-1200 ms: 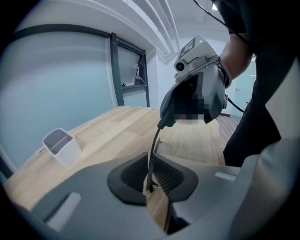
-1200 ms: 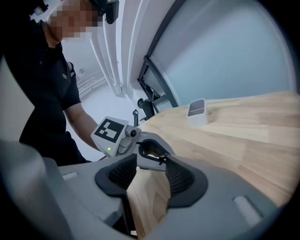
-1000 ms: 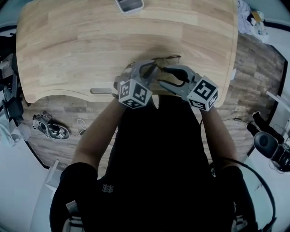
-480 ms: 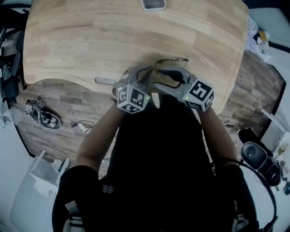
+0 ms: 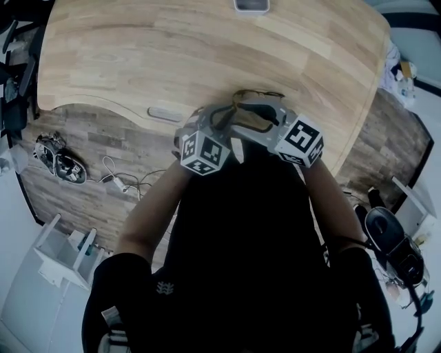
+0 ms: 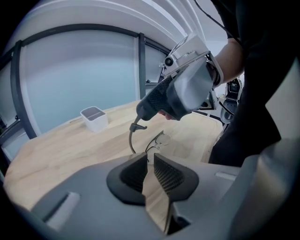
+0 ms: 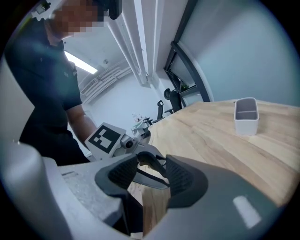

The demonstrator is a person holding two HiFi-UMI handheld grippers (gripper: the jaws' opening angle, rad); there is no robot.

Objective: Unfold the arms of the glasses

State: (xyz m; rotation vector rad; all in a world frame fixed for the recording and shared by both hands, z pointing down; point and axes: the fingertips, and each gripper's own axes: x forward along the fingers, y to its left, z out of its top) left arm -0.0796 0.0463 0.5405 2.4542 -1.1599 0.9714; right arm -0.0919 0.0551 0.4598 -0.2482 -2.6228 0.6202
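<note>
Both grippers are close together at the near edge of the table (image 5: 138,62), well apart from the white tub (image 5: 251,5) and on my side of it. The glasses (image 6: 160,138) hang between the two tools and look lifted clear of the wood.

- Left gripper (image 6: 150,157): jaws narrow, pinched on the thin front frame just below one lens.
- Right gripper (image 7: 151,161): jaws closed across the dark arm (image 7: 153,180), near its curved tip. The arm runs slantwise from pad to pad.

Step in hand, as I read it, is swinging this arm out from the front.

How I'd run it:
- Treat the left as the anchor and hold it still.
- Sweep the right in an arc about the hinge, away from the lenses, never pulling along the arm's length.
- Use little force. The wire frame looks easy to bend, and a grip near the tip gives long leverage.
- Stop when the hinge reaches its stop.
- Watch the slanted hold, since the arm could twist out between the pads.

I can't tell how the second arm sits.
</note>
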